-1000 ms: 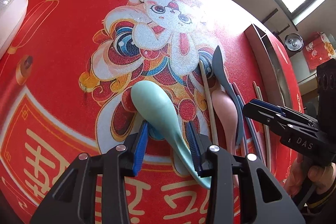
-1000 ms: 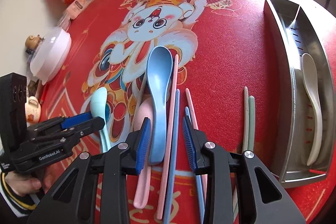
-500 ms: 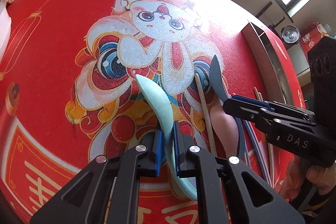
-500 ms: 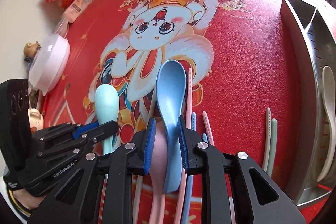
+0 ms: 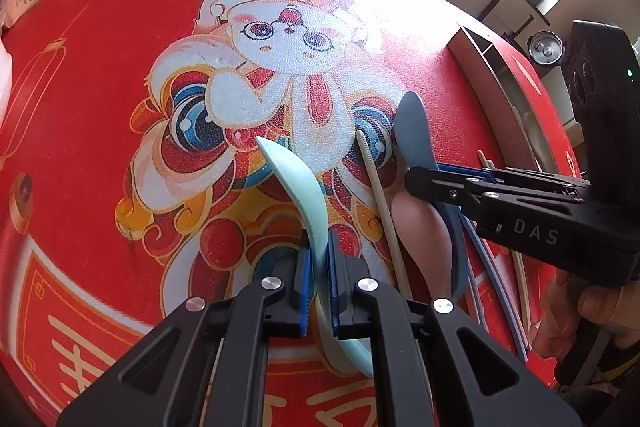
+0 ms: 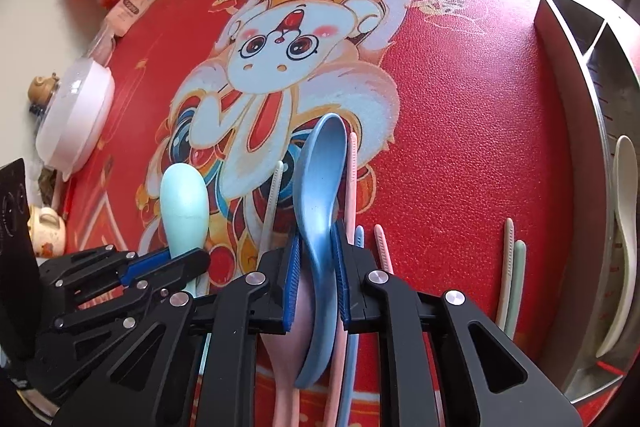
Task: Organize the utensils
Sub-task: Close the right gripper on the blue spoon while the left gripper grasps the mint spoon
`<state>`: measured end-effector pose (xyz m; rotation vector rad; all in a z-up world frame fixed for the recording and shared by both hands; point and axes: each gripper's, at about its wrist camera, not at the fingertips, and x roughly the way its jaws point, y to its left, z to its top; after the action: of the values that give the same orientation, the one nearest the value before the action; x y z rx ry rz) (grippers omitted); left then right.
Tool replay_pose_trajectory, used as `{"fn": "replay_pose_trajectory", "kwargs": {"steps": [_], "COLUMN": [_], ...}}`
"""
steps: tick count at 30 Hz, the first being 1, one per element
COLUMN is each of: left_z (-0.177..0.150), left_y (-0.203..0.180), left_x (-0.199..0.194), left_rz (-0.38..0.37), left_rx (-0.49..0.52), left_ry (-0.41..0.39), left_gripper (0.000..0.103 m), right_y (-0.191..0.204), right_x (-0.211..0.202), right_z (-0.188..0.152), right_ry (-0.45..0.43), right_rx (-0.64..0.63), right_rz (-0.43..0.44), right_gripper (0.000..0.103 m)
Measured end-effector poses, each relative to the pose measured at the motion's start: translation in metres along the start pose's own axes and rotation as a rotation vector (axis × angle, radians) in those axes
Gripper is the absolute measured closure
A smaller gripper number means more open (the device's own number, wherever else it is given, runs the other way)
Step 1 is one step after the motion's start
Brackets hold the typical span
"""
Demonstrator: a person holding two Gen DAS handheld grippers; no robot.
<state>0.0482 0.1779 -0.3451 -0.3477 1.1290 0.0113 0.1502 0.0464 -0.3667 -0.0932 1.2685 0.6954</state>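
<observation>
At the right edge of my right view sits the steel divided tray (image 6: 576,131), one cream spoon inside, surely the destination. My right gripper (image 6: 317,267), jaws just closing, pinches the blue plastic spoon (image 6: 320,179) mid-frame; my left gripper (image 5: 318,267) pinches the mint plastic spoon (image 5: 300,183) centrally, both handle-gripped for lifting.

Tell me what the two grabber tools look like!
Both are black plastic with angular arms, triangle cut-outs and round silver screws. The left tool and right tool have ridged blue fingers. One boxy body says "DAS", the other "GenRobot.AI". A dark cuff with yellow stripes shows at one wrist.
</observation>
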Motion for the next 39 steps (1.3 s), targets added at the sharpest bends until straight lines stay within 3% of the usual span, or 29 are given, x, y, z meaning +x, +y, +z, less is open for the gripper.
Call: {"fn": "replay_pose_trajectory", "kwargs": {"steps": [17, 39], "left_z": [-0.025, -0.035], "left_y": [0.003, 0.001], "left_x": [-0.01, -0.015], "left_rz": [-0.037, -0.037], "left_rx": [-0.033, -0.006], "left_ry": [0.013, -0.021], "left_gripper": [0.095, 0.095], "right_y": [-0.009, -0.016], "right_x": [-0.013, -0.016], "right_z": [-0.036, -0.043], "right_ry": [0.008, -0.002], "right_rx": [0.025, 0.071], "right_rz": [0.018, 0.063], "right_gripper": [0.096, 0.096]}}
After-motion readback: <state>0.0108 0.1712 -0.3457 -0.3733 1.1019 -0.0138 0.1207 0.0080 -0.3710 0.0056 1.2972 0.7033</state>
